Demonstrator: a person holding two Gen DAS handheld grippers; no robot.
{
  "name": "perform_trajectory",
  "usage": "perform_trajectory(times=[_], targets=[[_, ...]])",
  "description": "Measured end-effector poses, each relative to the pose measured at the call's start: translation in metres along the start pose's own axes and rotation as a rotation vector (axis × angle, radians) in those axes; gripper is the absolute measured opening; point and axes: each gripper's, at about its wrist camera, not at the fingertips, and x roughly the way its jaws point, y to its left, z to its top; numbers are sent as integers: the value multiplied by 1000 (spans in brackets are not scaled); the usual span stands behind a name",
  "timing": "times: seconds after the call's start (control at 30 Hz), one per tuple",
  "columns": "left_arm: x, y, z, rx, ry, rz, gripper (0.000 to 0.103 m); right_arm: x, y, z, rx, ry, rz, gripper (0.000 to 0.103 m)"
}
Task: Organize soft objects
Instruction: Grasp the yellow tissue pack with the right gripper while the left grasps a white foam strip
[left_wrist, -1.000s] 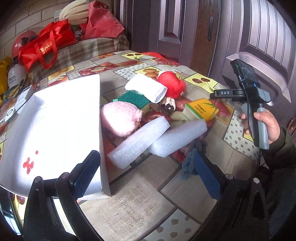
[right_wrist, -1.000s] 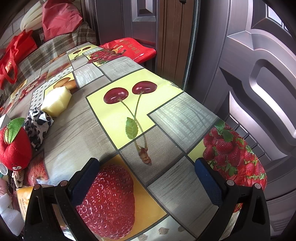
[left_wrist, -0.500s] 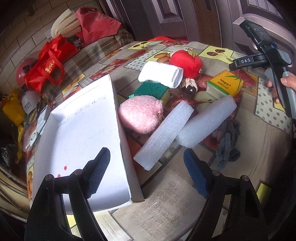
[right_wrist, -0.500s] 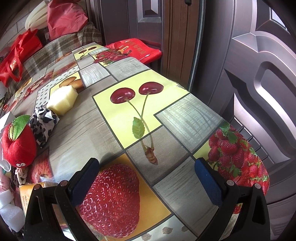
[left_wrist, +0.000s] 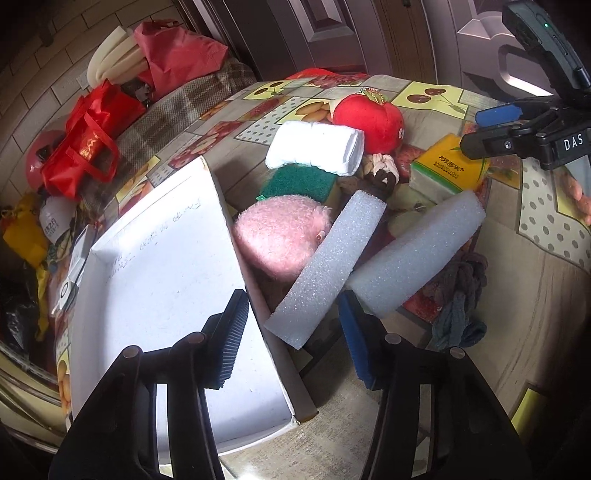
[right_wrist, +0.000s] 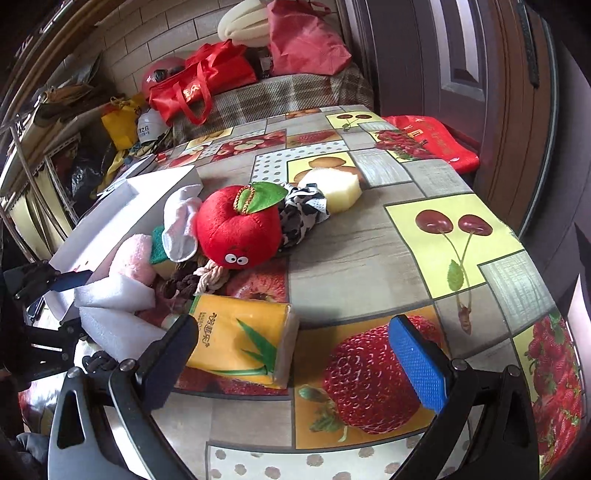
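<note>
Foam block (left_wrist: 325, 273) lies between open left gripper (left_wrist: 291, 339) fingers.

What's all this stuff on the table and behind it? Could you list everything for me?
box: 1, white, open, table's left
foam blocks: 2, white, beside box
plush ball: 1, pink, against box
sponge: 1, green, behind ball
rolled towel: 1, white
apple plush: 1, red
tissue pack: 1, yellow
patterned cloth: 1, black-white
pale block: 1, cream
knotted rope: 1, grey-blue
red bags: several, behind table
left gripper: open
right gripper: open
</note>
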Motion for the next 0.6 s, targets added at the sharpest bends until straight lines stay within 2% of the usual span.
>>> perform_trajectory(times=[0.23,0.3,0.37,0.47,0.5,0.53,0.57,0.6], targets=[[-7,-3,9,17,-36,-25,51,30,24,8,-46,89,-34,103],[-2,-10,12,57,-20,22,51,38,27,6,-43,124,-43,103],[2,-12,14,78,-12,38,51,40,23,5,-18,125,-18,103],[4,-13,16,79,5,5,51,37,21,3,-29,116,-28,99],[6,-14,16,86,10,-3,46,36,20,2,-29,114,-26,96],[9,-17,15,92,19,-17,28,34,20,2,-33,109,-28,86],[10,-19,14,93,16,-25,28,33,19,2,-36,103,-26,77],[9,-19,13,87,7,-31,25,31,18,3,-39,97,-29,76]])
